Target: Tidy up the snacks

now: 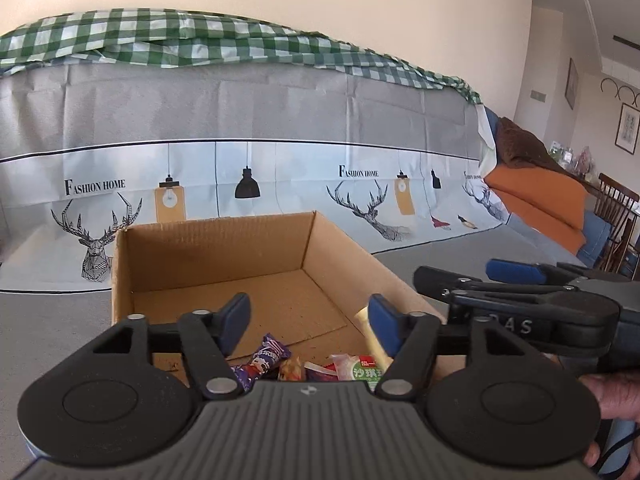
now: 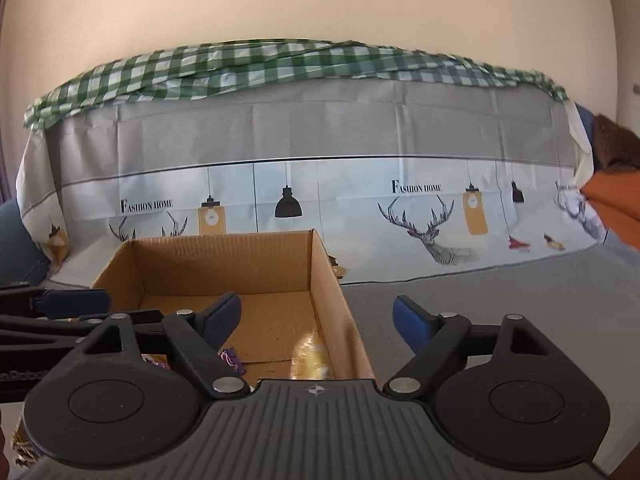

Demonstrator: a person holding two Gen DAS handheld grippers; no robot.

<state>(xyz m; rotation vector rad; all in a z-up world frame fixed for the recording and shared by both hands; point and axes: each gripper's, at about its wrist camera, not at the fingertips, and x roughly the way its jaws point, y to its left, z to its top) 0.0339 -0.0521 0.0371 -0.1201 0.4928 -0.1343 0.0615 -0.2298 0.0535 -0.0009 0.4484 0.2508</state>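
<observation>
Corrugated cardboard box (image 1: pixel 224 256), crinkly snack wrappers (image 1: pixel 268 356)

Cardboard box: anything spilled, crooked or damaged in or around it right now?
Nothing stands out. The cardboard box sits upright and intact, and the snack packets lie loose at its near end, none spilled onto the grey surface. Both the left tool and right tool are open and empty.
</observation>
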